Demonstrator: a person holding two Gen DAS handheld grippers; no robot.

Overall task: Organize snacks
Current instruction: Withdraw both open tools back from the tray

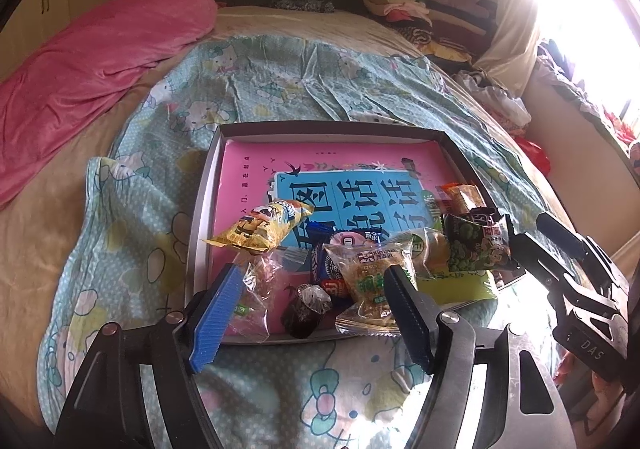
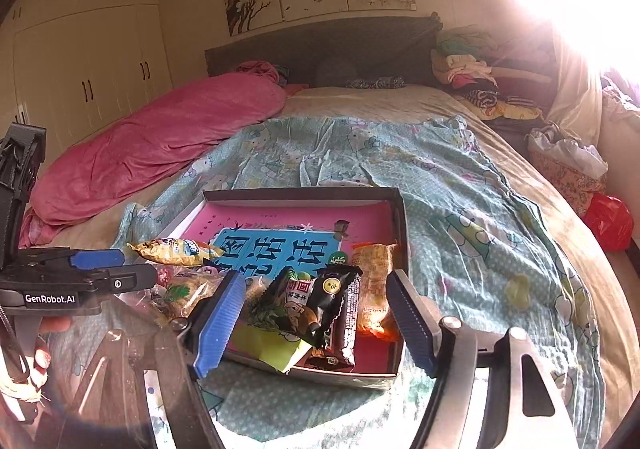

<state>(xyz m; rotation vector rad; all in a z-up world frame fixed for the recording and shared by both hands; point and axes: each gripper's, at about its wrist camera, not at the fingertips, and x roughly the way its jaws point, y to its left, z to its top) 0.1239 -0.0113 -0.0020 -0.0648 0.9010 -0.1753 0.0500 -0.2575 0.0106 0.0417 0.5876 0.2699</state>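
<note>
A shallow grey tray (image 1: 320, 128) with a pink and blue printed bottom lies on the bed; it also shows in the right wrist view (image 2: 403, 233). Several wrapped snacks lie at its near end: a yellow packet (image 1: 262, 227), a blue packet (image 1: 325, 267), a clear-wrapped cake (image 1: 370, 281), a dark candy (image 1: 306, 309), a green-black packet (image 1: 476, 245) and an orange packet (image 1: 464, 197). My left gripper (image 1: 316, 313) is open just above the near snacks. My right gripper (image 2: 316, 317) is open over the black bar (image 2: 340, 313) and green-black packet (image 2: 286, 313); the orange packet (image 2: 374, 269) lies beside them.
The tray rests on a teal cartoon-print sheet (image 1: 280, 89) over a beige bed. A pink blanket (image 1: 92, 49) lies along the left. Piled clothes (image 1: 408, 5) sit at the headboard. A red bag (image 2: 608, 221) lies by the bed's right side, with bright window glare.
</note>
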